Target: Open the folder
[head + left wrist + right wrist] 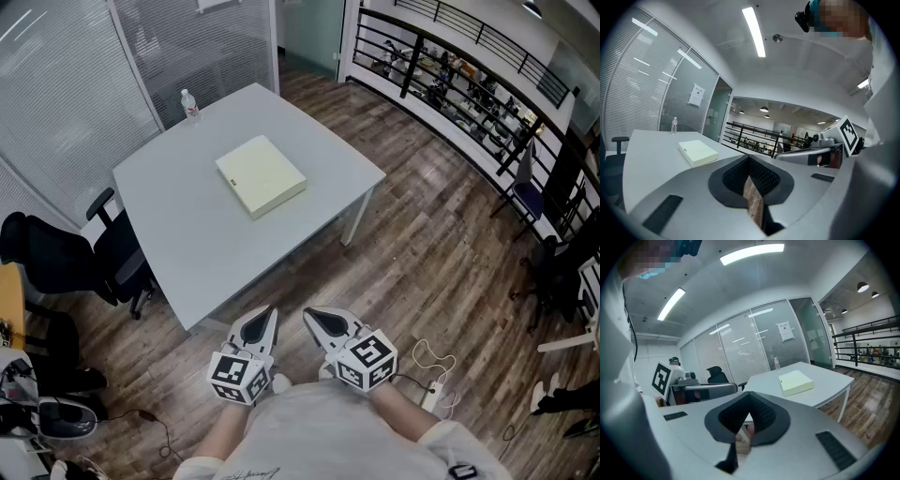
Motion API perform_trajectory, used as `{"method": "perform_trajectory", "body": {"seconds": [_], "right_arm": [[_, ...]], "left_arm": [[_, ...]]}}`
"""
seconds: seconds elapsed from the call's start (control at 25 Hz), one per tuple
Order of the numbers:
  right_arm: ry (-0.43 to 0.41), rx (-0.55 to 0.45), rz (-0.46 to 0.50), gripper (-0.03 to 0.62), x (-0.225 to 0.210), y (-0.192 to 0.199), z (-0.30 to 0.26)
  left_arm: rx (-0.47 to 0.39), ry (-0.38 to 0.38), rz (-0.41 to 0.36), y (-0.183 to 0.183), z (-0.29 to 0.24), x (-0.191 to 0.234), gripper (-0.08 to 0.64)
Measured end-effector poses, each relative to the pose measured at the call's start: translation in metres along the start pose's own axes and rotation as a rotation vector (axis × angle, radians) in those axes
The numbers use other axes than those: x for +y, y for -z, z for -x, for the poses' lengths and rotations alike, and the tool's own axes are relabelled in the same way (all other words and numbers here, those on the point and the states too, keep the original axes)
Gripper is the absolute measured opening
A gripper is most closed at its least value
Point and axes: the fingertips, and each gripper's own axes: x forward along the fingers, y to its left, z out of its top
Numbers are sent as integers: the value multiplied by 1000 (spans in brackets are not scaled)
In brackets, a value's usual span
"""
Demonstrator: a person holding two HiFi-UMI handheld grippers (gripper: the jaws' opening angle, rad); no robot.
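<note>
Well ahead of both tongs, beyond the near edge of the counter, the folder [261, 175] lies flat and closed, a thick pale-yellow slab near the middle of the grey counter [178, 244] and slightly askew to its edges. Farther off again, by the far corner, a small water bottle [190, 106] stands upright, well apart from the folder. A black office chair [89, 255] sits off to the left of the counter. The left tongs [262, 321] and the right tongs [317, 323] hang side by side close to the person's body, over the wooden floor [422, 244]. They are near each other but not touching, and both point toward the counter, tipped a little downward. Each gripper view shows its jaws brought together at the tips with nothing caught between them, so neither has hold of anything. By my reading the task has not begun and the step in hand is the approach, since the folder is untouched and well out of reach. The next move calls for stepping up to the counter and bringing both tongs over the folder. One can then steady the body while the other parts its jaws to catch the free edge of the cover and swing it up. Which side is the spine cannot be made out from this far back.
</note>
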Motion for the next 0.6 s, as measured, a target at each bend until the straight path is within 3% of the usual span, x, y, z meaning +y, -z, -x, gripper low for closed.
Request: {"method": "perform_trajectory", "body": {"seconds": [0.6], "right_arm": [[-18,-18,-16,18,-8,4,17]], "left_arm": [[3,-19,33,5,-5,-16,9]]}}
